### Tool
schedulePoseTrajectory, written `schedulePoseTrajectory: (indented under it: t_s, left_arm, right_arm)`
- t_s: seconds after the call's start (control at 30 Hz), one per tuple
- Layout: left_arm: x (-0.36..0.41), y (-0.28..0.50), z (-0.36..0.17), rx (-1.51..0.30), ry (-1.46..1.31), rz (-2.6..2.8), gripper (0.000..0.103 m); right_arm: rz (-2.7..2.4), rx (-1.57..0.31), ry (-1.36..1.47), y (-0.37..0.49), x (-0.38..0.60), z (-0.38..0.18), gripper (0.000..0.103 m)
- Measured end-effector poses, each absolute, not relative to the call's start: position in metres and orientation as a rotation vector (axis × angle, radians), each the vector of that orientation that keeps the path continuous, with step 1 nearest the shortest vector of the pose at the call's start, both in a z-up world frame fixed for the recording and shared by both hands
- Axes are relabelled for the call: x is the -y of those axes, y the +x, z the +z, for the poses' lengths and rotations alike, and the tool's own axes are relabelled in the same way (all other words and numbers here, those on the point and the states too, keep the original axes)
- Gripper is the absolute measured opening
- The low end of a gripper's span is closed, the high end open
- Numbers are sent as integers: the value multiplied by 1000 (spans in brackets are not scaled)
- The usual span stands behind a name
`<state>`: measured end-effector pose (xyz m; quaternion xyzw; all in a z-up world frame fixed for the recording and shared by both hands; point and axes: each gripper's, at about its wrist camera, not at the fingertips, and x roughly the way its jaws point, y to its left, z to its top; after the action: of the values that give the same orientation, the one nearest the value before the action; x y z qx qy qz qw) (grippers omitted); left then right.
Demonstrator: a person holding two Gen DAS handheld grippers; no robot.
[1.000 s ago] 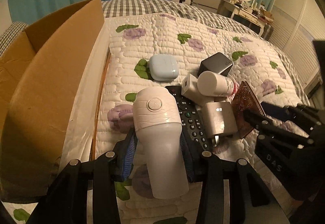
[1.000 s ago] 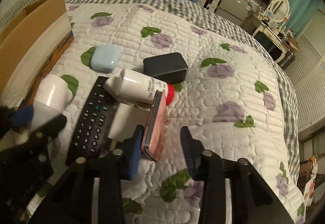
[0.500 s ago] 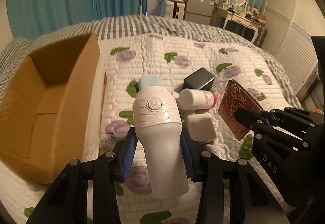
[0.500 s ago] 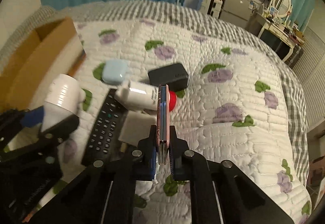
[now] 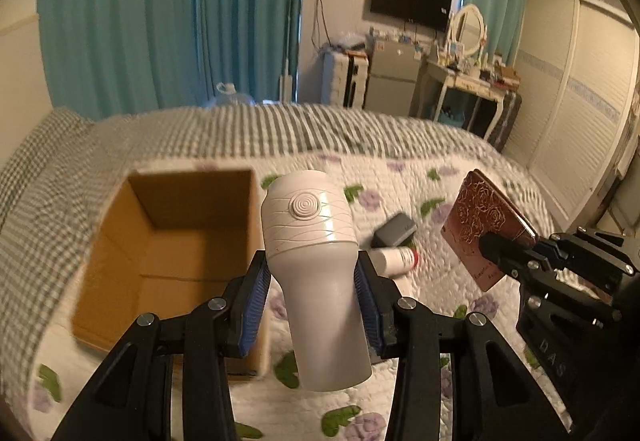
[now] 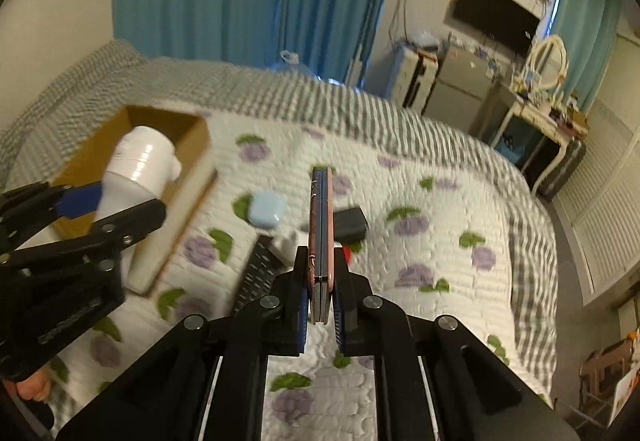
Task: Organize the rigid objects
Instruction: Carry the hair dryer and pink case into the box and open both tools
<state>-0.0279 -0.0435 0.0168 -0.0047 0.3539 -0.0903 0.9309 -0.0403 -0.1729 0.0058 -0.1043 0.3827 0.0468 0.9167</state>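
My left gripper (image 5: pixel 312 277) is shut on a white bottle-shaped device (image 5: pixel 316 273) and holds it in the air beside the open cardboard box (image 5: pixel 168 237). It also shows in the right wrist view (image 6: pixel 138 165), over the box (image 6: pixel 192 149). My right gripper (image 6: pixel 320 281) is shut on a pink phone in a rose-patterned case (image 6: pixel 320 225), held edge-up above the bed; its back shows in the left wrist view (image 5: pixel 484 229). On the quilt lie a black remote (image 6: pixel 260 269), a pale blue case (image 6: pixel 266 215), a black box (image 6: pixel 352 223) and a white tube with a red cap (image 5: pixel 394 259).
The bed has a white quilt (image 6: pixel 420 241) with purple flowers and a grey checked blanket (image 5: pixel 280 129) behind. Teal curtains (image 5: pixel 160 21), a wall TV (image 5: pixel 410 5), a small fridge and a dressing table (image 5: pixel 468 81) stand past the bed.
Both grippers have risen well above the bed with their objects. The left one has moved toward the box. The right one shut on the phone a second ago and lifted it.
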Motion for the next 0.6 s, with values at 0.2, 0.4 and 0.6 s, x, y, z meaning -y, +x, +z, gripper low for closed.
schedulePoseTrajectory:
  t_s: [0.2, 0.4, 0.6]
  left_arm:
    - [2, -31, 51, -656, -11, -135, 43]
    - [-46, -18, 58, -637, -12, -66, 43]
    - [-86, 5, 32, -675, -13, -12, 43]
  right_arm:
    - [163, -717, -242, -49, 129, 46, 9]
    - [255, -684, -259, -39, 74, 65, 9]
    - [312, -692, -287, -12, 26, 56, 9]
